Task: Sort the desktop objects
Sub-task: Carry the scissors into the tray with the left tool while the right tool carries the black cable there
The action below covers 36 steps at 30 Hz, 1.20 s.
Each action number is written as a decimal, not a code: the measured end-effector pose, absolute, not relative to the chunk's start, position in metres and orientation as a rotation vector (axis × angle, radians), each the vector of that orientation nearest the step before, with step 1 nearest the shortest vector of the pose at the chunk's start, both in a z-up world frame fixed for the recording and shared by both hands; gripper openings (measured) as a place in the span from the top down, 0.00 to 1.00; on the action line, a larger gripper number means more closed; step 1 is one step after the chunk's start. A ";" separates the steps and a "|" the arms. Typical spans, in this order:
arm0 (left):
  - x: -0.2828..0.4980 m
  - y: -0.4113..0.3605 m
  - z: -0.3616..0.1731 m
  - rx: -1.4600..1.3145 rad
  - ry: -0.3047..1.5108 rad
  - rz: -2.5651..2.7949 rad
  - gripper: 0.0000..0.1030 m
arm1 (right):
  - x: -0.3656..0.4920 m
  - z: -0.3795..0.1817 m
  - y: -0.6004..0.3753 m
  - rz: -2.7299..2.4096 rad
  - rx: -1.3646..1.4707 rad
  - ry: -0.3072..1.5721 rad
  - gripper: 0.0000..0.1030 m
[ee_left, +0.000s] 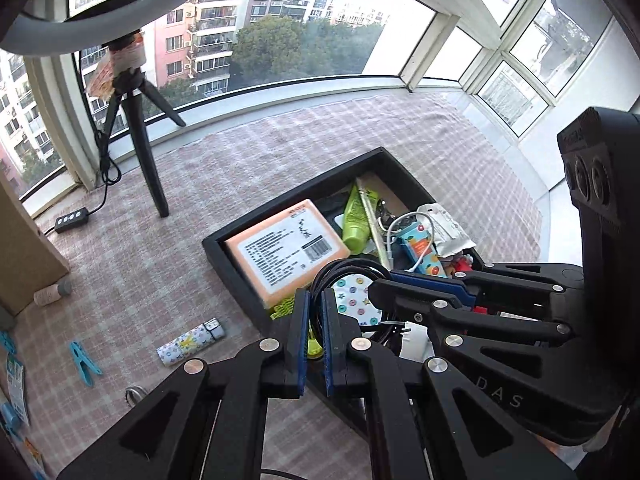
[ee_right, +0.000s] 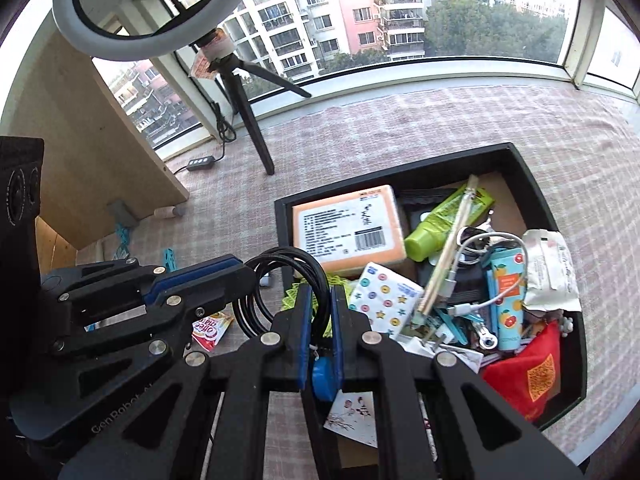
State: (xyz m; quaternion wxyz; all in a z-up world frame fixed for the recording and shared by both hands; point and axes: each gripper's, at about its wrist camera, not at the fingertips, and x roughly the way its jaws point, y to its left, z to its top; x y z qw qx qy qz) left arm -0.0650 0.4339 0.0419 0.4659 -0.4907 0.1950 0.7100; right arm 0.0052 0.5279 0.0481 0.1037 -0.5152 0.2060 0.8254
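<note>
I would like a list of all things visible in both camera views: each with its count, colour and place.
tray: one, black, on the checked cloth, crowded with things
orange box: one, orange with a white label, tray's far left corner
green tube: one, lime green, in tray beside the box
red pouch: one, red, tray's near right corner
black cable coil: one, black, gripped by both claws at tray's left edge
tripod: one, black, on cloth by window
clothes peg: one, blue, on cloth left of tray
left claw: shut on the cable
right claw: shut on the cable
</note>
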 end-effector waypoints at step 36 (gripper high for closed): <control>-0.127 0.285 0.021 -1.353 0.467 1.986 0.79 | -0.006 0.030 0.472 2.546 -1.595 0.452 0.68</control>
